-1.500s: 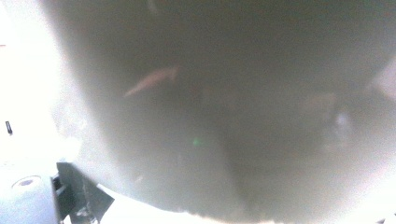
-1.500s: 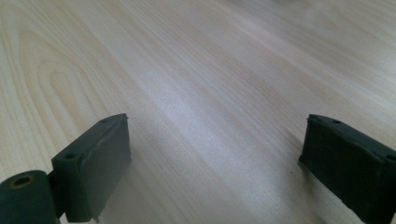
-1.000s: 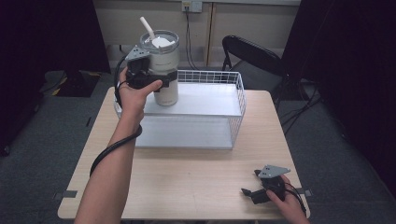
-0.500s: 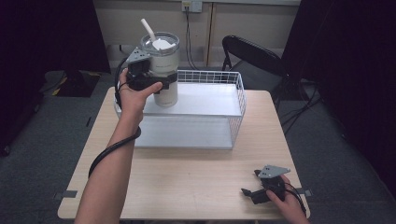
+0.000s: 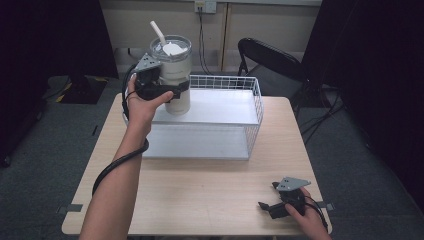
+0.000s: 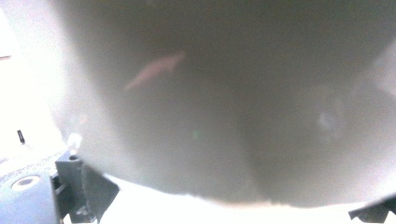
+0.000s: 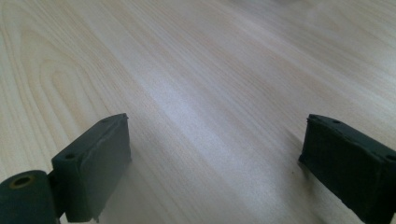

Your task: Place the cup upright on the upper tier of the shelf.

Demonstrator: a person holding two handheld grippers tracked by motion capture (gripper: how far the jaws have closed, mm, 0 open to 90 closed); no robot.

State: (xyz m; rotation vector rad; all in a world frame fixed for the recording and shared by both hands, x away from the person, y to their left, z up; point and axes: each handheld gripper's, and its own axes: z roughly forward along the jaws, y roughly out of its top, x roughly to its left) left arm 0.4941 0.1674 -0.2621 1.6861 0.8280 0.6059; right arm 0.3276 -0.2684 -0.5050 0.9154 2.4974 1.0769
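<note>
A grey tumbler (image 5: pixel 175 75) with a clear lid and a white straw stands upright at the back left corner of a white wire basket (image 5: pixel 254 107). My left gripper (image 5: pixel 169 91) is shut on the tumbler's side, about halfway up. I cannot tell whether the tumbler's base touches the basket floor. In the left gripper view the tumbler's wall (image 6: pixel 224 107) is blurred and very close, with a black jaw at each bottom corner. My right gripper (image 5: pixel 268 196) rests on the table near the front right corner. It is open (image 7: pixel 215 135), with bare wood between its jaws.
The light wooden table (image 5: pixel 200 190) has free room in front of the basket. A black folding chair (image 5: pixel 270 57) stands behind the table's far right side. Cables hang from a wall socket at the back.
The left gripper and the tumbler have drifted very slightly to the right. The right gripper has stayed still.
</note>
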